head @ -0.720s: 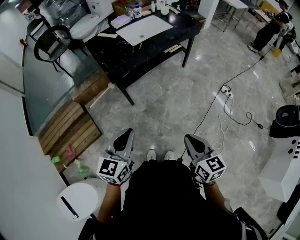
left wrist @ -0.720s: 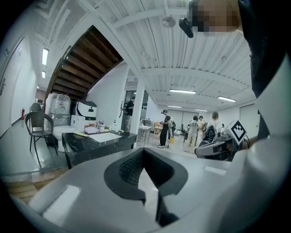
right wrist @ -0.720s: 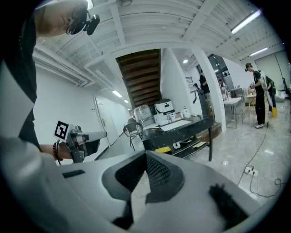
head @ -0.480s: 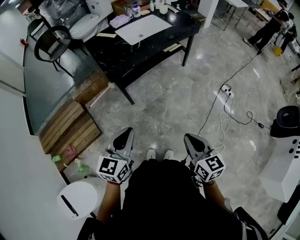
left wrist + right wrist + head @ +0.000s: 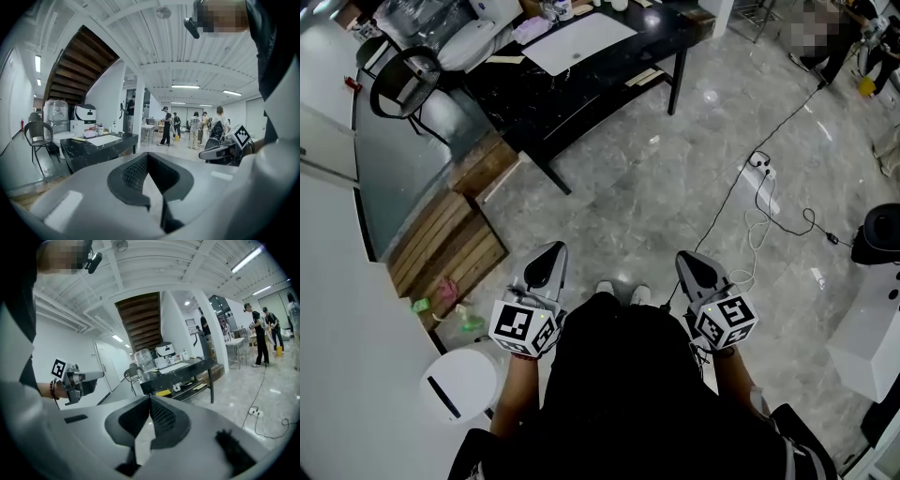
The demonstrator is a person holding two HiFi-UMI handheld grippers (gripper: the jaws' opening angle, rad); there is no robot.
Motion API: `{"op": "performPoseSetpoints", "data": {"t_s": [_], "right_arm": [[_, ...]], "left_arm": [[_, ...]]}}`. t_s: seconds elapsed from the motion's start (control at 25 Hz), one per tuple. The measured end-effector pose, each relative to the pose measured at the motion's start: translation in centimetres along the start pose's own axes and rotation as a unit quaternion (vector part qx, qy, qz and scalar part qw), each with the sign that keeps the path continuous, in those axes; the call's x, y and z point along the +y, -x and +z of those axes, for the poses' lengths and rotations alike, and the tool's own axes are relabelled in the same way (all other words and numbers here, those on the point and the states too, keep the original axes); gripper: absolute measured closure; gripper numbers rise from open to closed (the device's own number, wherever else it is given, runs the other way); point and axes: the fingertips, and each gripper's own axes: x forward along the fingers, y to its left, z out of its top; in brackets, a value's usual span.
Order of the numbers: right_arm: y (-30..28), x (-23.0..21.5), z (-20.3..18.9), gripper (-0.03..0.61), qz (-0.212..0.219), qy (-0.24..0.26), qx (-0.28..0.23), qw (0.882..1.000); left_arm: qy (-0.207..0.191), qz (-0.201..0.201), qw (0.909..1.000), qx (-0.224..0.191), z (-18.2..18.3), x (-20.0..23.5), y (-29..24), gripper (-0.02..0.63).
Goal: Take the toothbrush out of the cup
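Standing on grey floor, shoes [image 5: 619, 292] near the middle of the head view. Holding the left gripper [image 5: 549, 261] at 7 o'clock and the right gripper [image 5: 686, 262] at 5 o'clock, both low beside the body and pointing toward 12. Looking along the left jaws: tips pressed together, nothing between them. Same on the right: tips meeting, nothing gripped. Well apart from the black table [image 5: 609, 75] up at 12 o'clock, with a white slab [image 5: 581, 39] lying on top. Cannot pick out cup or toothbrush; only a cluster of small items [image 5: 553, 9] at the table's far edge, toward 11 o'clock, too small to tell apart. Beside the table at 10 o'clock, a black chair [image 5: 408, 80]. Lower, at 9 o'clock, a wooden pallet [image 5: 445, 248] against the wall. At 8 o'clock, near the left forearm, a round white bin [image 5: 459, 382]. Across the floor from 1 to 3 o'clock, a black cable [image 5: 741, 183] running past a coil of white cord [image 5: 759, 225].
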Motion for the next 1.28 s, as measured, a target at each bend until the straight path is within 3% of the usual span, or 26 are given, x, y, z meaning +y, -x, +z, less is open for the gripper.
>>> {"op": "performPoseSetpoints", "data": {"t_s": [0.52, 0.92, 1.28], "right_arm": [[1.7, -5.0, -0.7, 0.565, -0.03, -0.026, 0.0, 0.999], [-0.9, -7.9, 1.9, 0.565, -0.038, -0.023, -0.002, 0.999], [-7.4, -11.2, 3.0, 0.565, -0.044, -0.038, 0.022, 0.998]], "left_arm": [[-0.008, -0.034, 0.9994, 0.0, 0.7, -2.5, -5.0, 0.606], [-0.002, -0.041, 0.9991, -0.012, 2.4, -0.6, -9.6, 0.606], [0.013, -0.045, 0.9989, 0.003, 2.2, 4.1, -15.2, 0.606]]}}
